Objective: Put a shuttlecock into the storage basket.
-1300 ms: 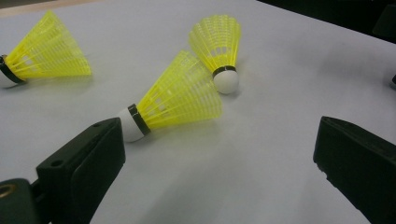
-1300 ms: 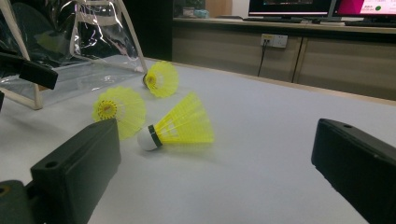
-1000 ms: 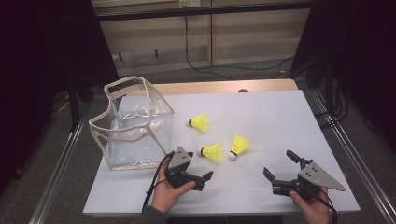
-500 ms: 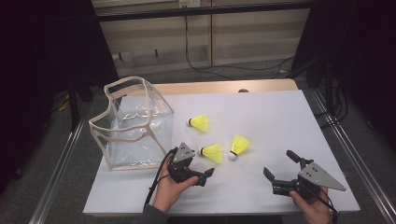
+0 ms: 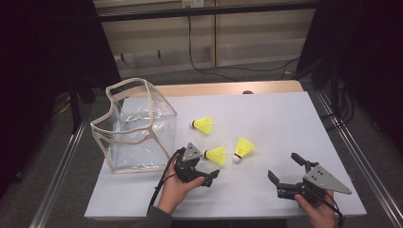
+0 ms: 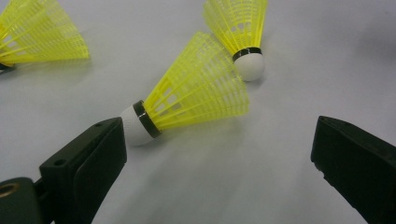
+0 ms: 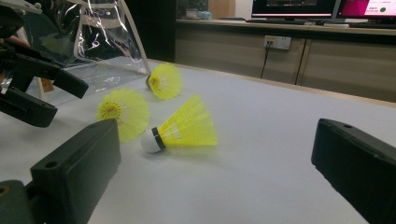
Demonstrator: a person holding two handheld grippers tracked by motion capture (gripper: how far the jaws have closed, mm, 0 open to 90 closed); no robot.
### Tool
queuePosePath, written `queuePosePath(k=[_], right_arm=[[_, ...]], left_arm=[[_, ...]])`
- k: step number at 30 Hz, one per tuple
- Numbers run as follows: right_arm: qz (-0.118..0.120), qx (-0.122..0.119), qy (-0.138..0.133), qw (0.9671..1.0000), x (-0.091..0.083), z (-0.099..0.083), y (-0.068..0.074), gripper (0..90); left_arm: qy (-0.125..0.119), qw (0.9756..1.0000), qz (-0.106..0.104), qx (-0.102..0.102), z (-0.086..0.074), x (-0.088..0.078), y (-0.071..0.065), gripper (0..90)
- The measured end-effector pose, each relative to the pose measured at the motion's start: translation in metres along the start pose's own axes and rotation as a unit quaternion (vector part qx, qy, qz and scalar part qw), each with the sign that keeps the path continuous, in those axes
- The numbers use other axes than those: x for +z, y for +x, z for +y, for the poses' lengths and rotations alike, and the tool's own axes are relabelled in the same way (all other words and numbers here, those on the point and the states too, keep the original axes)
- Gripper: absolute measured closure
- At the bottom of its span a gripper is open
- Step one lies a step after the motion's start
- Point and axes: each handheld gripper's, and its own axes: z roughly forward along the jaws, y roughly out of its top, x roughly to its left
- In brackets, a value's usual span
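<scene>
I have swung my left gripper rightward and a little farther up the surface, so its spread jaws now sit just beside the white cork of the middle shuttlecock.

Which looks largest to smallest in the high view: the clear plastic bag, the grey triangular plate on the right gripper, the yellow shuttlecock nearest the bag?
1. Clear plastic bag with beige trim, by far the largest.
2. Grey triangular plate.
3. Yellow plastic shuttlecock, looking somewhat smaller than the plate; it lies farther from the camera, so that comparison is unsure.
</scene>
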Motion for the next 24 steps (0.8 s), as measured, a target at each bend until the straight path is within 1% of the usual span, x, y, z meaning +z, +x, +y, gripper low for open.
queuePosePath(k=[1,2,4,5,7,9,10,11,12,16,17,18,20,23,24], right_arm=[[0.000,0.000,0.000,1.0000,0.000,0.000,0.000,1.0],[0.000,0.000,0.000,1.0000,0.000,0.000,0.000,1.0],[0.000,-0.001,0.000,1.0000,0.000,0.000,0.000,1.0],[0.001,0.000,0.000,1.0000,0.000,0.000,0.000,0.9],[0.001,0.000,0.000,1.0000,0.000,0.000,0.000,0.9],[0.001,0.000,0.000,1.0000,0.000,0.000,0.000,1.0],[0.000,-0.001,0.000,1.0000,-0.001,0.000,0.000,1.0],[0.000,0.000,-0.002,1.0000,-0.001,0.001,0.000,1.1],[0.001,0.000,-0.003,1.0000,-0.001,0.001,0.000,1.3],[0.000,0.000,-0.005,1.0000,-0.001,0.001,0.000,1.3],[0.001,0.000,-0.003,1.0000,-0.001,0.001,0.000,1.3],[0.001,0.001,-0.002,1.0000,-0.001,0.001,0.000,1.3],[0.001,0.001,-0.002,1.0000,-0.001,0.001,0.000,1.3],[0.001,0.000,-0.003,1.0000,-0.001,0.001,0.000,1.3],[0.001,0.001,-0.002,1.0000,-0.001,0.001,0.000,1.3]], left_arm=[[0.003,1.0000,0.002,0.004,0.001,0.001,0.001,3.5],[0.003,1.0000,0.002,-0.002,0.001,0.002,0.001,3.5],[0.007,1.0000,0.005,-0.001,0.002,0.004,0.003,3.6],[0.010,0.9999,0.007,0.003,0.003,0.005,0.004,3.6],[0.011,0.9999,0.007,-0.005,0.003,0.006,0.005,3.7],[0.013,0.9999,0.008,-0.003,0.004,0.007,0.006,3.7],[0.023,0.9996,0.014,0.000,0.004,0.008,0.006,3.9],[0.023,0.9996,0.014,0.000,0.004,0.008,0.006,3.9],[0.029,0.9995,0.013,0.001,0.005,0.010,0.007,3.9],[0.031,0.9995,0.011,0.000,0.004,0.012,0.008,4.9],[0.030,0.9995,0.011,0.002,0.005,0.013,0.009,5.0],[0.030,0.9995,0.013,-0.001,0.005,0.013,0.010,5.1],[0.029,0.9995,0.015,-0.002,0.005,0.014,0.011,5.2],[0.035,0.9992,0.020,-0.001,0.007,0.016,0.014,5.2],[0.033,0.9992,0.021,-0.001,0.008,0.016,0.015,5.3]])
